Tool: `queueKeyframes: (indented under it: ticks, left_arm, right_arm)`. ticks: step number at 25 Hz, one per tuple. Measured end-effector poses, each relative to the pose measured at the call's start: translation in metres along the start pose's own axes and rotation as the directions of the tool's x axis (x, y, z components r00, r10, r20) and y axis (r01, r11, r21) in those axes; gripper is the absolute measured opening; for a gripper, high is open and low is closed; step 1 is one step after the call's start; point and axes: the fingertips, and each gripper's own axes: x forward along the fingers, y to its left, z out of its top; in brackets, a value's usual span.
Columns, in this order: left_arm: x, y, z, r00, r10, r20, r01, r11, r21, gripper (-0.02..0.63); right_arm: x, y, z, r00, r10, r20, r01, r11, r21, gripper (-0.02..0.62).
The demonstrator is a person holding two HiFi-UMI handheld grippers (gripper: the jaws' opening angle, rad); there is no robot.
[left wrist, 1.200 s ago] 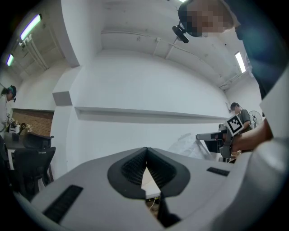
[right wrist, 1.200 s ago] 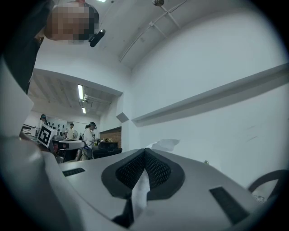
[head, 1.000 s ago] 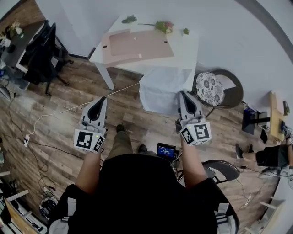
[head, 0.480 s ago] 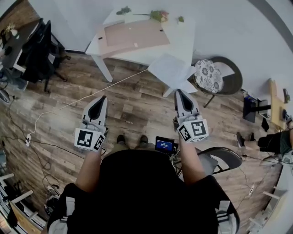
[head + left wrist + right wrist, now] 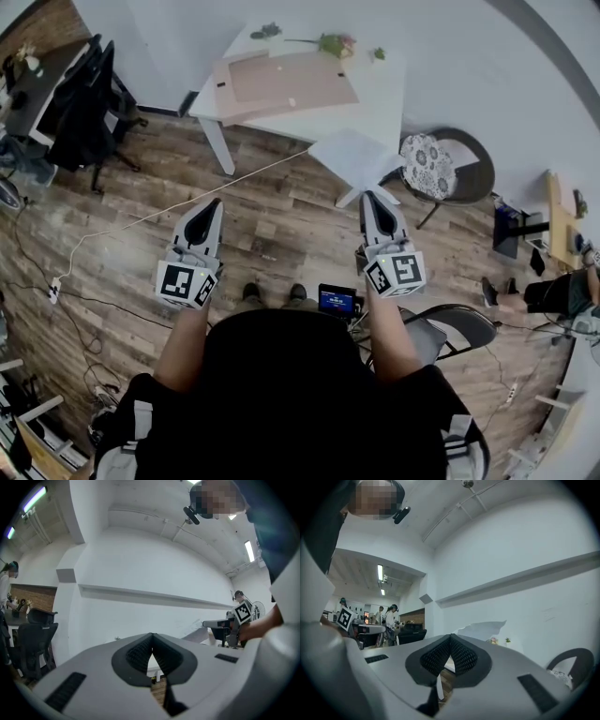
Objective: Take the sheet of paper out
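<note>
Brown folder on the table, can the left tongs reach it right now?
Probably not yet: the left tongs hang short of the table where the brown folder lies, though nothing stands between.

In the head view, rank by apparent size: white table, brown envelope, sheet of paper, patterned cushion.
white table
brown envelope
sheet of paper
patterned cushion
Last two look alike; the paper is nearer the camera.

Before me, white table (image 5: 380, 103): one flat brown envelope (image 5: 281, 84) at centre; one pink-flowered stem (image 5: 330, 43) and one green sprig (image 5: 264, 31) along the far edge.
</note>
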Motion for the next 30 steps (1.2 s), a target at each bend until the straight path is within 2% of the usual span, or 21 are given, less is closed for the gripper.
queueKeyframes:
  ticks: [6,12,30]
  left_arm:
    - [-0.004,0.002,-0.009,1.000,-0.017,-0.008,0.017,1.000,-0.017,0.003]
    - [-0.005,0.002,-0.014,0.999,-0.036,-0.015,0.035,0.999,-0.024,0.003]
    - [0.013,-0.009,-0.011,0.999,-0.040,-0.024,0.040,0.999,-0.028,0.003]
  right_arm:
    - [0.003,0.012,-0.003,1.000,0.013,-0.002,-0.013,1.000,-0.004,0.011]
    - [0.000,0.015,-0.002,1.000,-0.009,-0.002,0.009,1.000,-0.017,0.011]
    - [-0.005,-0.003,-0.003,1.000,-0.017,0.000,0.017,1.000,-0.011,0.011]
